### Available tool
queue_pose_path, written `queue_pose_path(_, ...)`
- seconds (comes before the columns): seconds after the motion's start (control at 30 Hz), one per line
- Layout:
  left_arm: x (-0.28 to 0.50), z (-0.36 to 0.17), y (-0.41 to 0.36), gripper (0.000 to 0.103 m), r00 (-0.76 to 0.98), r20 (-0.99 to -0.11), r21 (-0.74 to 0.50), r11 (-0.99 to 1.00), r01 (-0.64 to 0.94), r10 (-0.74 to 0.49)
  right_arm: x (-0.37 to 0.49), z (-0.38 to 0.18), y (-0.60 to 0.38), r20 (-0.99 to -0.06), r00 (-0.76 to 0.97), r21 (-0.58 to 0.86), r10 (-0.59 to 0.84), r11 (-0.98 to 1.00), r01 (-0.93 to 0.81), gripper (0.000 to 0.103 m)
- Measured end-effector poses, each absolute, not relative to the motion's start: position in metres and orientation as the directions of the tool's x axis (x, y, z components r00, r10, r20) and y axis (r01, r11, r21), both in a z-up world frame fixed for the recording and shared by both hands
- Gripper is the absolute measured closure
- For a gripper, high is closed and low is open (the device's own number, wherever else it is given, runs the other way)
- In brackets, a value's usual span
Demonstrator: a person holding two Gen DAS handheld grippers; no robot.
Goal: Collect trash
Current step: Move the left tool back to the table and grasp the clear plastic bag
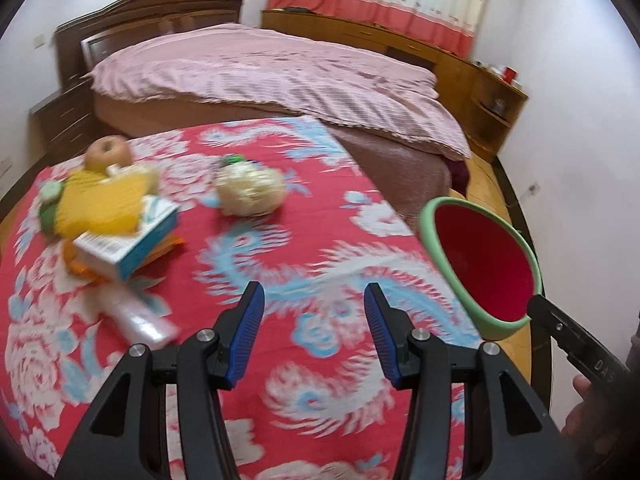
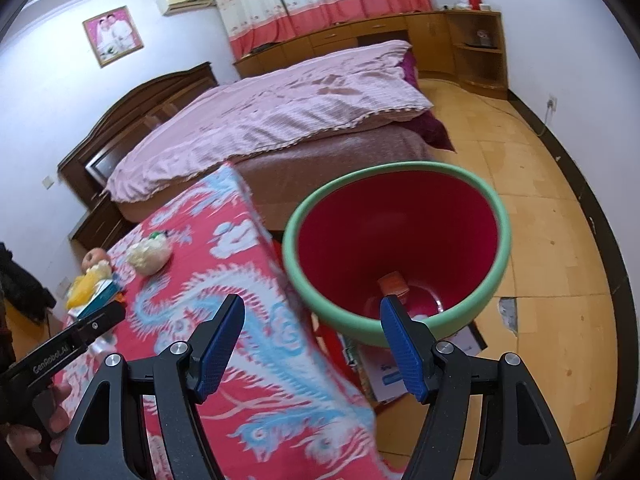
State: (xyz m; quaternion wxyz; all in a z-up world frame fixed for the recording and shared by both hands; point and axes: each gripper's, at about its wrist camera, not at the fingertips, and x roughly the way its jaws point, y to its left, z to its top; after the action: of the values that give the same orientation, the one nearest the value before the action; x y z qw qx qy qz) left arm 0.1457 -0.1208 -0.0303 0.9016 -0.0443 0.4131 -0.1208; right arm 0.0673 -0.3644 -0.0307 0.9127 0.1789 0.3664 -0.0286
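- Left gripper (image 1: pixel 315 296), bottom centre of left wrist view: blue pads apart, nothing between them, released. Hangs over the red cloth (image 1: pixel 328 240) w/ white and blue flower print.
- Right gripper (image 2: pixel 312 312), bottom centre of right wrist view: jaws apart, nothing pinched. The right pad overlaps the bin's near rim in the picture; can't tell if it touches.
- Bin (image 2: pixel 396 248), centre-right of right wrist view: red inside, green rim, tilted toward the camera, just beside the cloth's edge. Small orange piece (image 2: pixel 394 282) lies at its bottom. In left wrist view it sits at the right edge.
- Trash pile on the cloth, left side of left wrist view, blurred: white-and-teal box (image 1: pixel 132 240), yellow wrapper (image 1: pixel 108 204) on top of it, apple (image 1: pixel 108 153) behind, white tube-like item (image 1: pixel 140 320) in front.
- Pale crumpled bundle (image 1: pixel 250 190), upper centre of left wrist view, apart from the pile.
- Bed (image 1: pixel 272 76) w/ pink cover behind the cloth; wooden cabinets (image 2: pixel 360 40) under the curtain, top of frame.
- Floor (image 2: pixel 540 240): yellow tiles, right side; flat boxes (image 2: pixel 388 376) below the bin.
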Motion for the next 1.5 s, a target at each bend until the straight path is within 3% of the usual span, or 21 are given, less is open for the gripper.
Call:
queue_pose_path(0.63,0.151,-0.062,-0.028,0.051,0.622,-0.780,-0.165,0.982,-0.097,-0.070,0.075,-0.036,-0.315,-0.714,0.690,0.274,0.118,0.954,0.121,0.031)
queue_pose_path(1.2,0.162,-0.083,-0.009,0.051,0.590,-0.795,-0.241,0.965,-0.101,-0.137,0.087,-0.043,-0.295,-0.740,0.660,0.255,0.129,0.962,0.098,0.031)
queue_pose_path(1.5,0.155,-0.084,0.003,0.061,0.598,-0.784,-0.273,0.958,-0.093,-0.165,0.093,-0.046,-0.278,-0.745,0.649,0.252,0.155,0.966,0.059,0.031)
